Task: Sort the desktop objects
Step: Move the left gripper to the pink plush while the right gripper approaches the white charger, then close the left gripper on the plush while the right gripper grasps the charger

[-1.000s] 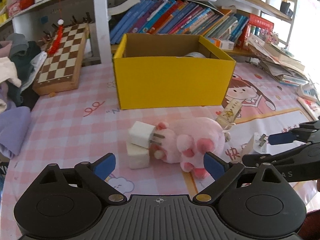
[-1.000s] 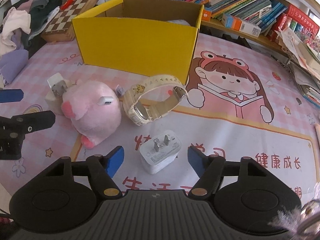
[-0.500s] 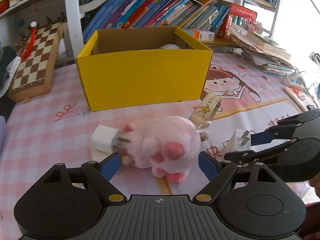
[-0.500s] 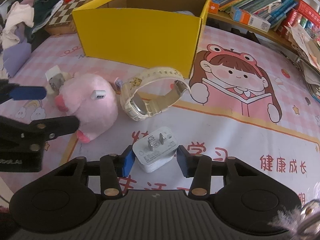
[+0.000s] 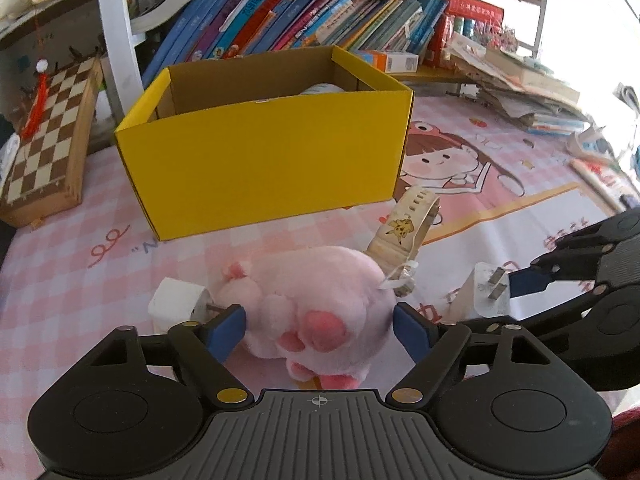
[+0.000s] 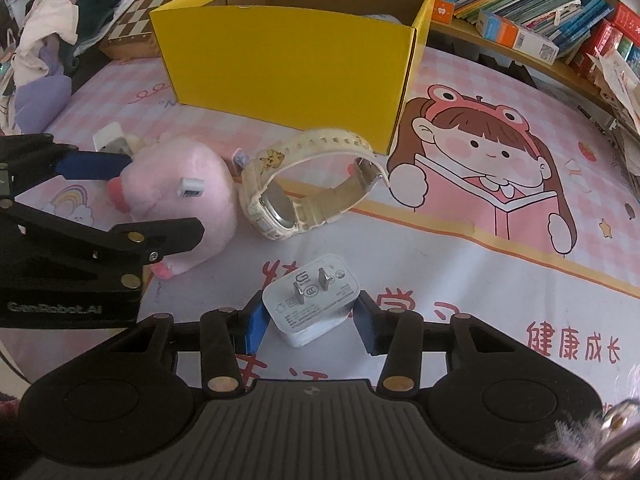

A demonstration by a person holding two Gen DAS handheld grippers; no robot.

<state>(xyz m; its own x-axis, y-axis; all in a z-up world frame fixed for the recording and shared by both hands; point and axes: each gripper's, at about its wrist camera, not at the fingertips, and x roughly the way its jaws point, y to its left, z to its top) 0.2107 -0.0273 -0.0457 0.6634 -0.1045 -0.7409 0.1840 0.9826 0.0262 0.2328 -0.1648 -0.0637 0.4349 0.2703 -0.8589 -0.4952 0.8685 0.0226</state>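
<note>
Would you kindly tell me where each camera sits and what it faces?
Left wrist: on the left gripper, facing down at the pink plush toy between its closing jaws.
Right wrist: on the right gripper, clamped on the white plug charger.
Shared: plush, charger, cream wristwatch, yellow cardboard box, each other's gripper.

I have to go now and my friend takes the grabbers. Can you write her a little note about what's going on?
Left tongs: closing around the pink plush toy, pads at its sides, not clearly squeezing yet.
Right tongs: shut on the white charger, which looks to be on the mat still.
Other things: a second white charger sits beside the plush; the cream watch lies in front of the yellow box.
Done: something pale already lies in the box.
Left: box the plush, both chargers and the watch.
</note>
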